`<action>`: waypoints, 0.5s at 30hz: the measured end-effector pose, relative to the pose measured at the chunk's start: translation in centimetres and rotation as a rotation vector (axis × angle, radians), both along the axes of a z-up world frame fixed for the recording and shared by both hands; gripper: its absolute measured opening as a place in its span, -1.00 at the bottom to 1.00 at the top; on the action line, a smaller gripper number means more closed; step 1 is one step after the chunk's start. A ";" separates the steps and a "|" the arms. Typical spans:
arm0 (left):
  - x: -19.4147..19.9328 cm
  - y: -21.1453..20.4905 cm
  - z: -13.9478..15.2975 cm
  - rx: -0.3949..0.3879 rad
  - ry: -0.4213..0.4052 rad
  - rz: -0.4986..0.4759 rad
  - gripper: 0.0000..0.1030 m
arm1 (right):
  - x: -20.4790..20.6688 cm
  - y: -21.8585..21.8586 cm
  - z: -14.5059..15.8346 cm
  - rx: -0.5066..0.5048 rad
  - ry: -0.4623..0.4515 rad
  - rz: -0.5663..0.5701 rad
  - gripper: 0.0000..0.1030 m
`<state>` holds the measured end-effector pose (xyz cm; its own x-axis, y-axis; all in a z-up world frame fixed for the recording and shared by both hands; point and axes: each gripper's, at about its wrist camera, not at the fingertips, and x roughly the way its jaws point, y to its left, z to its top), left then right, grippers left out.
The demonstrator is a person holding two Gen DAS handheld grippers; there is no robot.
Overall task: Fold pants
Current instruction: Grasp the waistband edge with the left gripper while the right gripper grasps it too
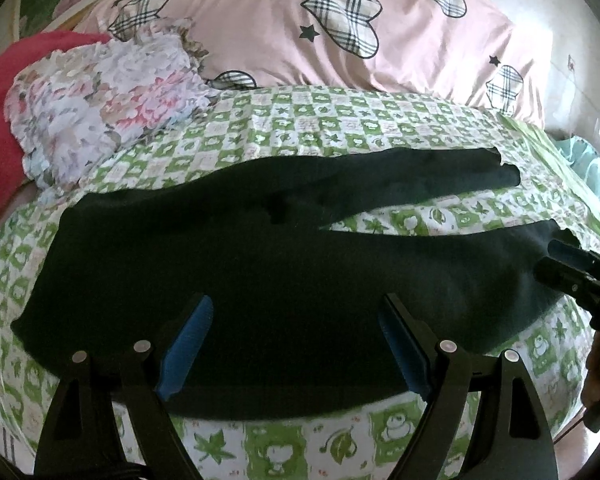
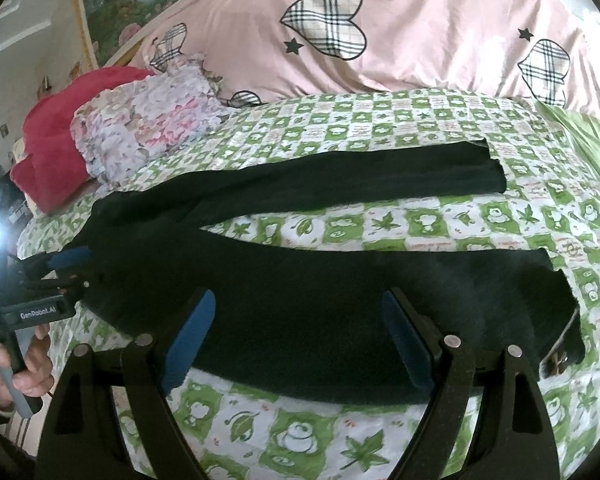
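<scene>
The pants [image 1: 236, 264] lay flat on the bed [image 1: 284, 440], their long axis running crosswise to both tongs: waist end off to the left, the two legs stretching to the right and parted in a narrow V with bedsheet showing between. They sat just ahead of and below each pair of tongs, near edge closest.

The left tongs [image 1: 296, 340] hung over the waist and seat part, so the left hand was the nearer one to the waistband. The right tongs [image 2: 298, 336] hung over the near leg, toward its cuff [image 2: 560, 292], so that hand was nearer the leg ends; the far leg [image 2: 380, 180] lay beyond, well apart from it.

Both tongs stood wide, blue pads spread, nothing between them. Whether the tips brushed the cloth could not be told; neither pinched it. Judging from this, the fold was not yet begun, and the next move likely called for each tongs to close on the near edge below it.
</scene>
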<state>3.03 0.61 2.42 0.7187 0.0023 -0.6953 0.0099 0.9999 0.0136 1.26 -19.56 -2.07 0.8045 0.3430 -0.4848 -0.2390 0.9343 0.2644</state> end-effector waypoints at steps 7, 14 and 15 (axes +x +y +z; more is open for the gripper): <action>3.0 -0.9 0.3 0.028 0.019 -0.034 0.66 | 1.9 -1.7 1.0 -0.013 -0.004 -0.011 0.66; 6.6 -2.1 1.1 0.065 0.021 -0.068 0.66 | 4.5 -4.0 2.3 -0.012 -0.006 -0.037 0.66; 7.2 -2.2 1.3 0.062 0.024 -0.074 0.66 | 4.9 -4.4 2.5 -0.005 -0.004 -0.044 0.66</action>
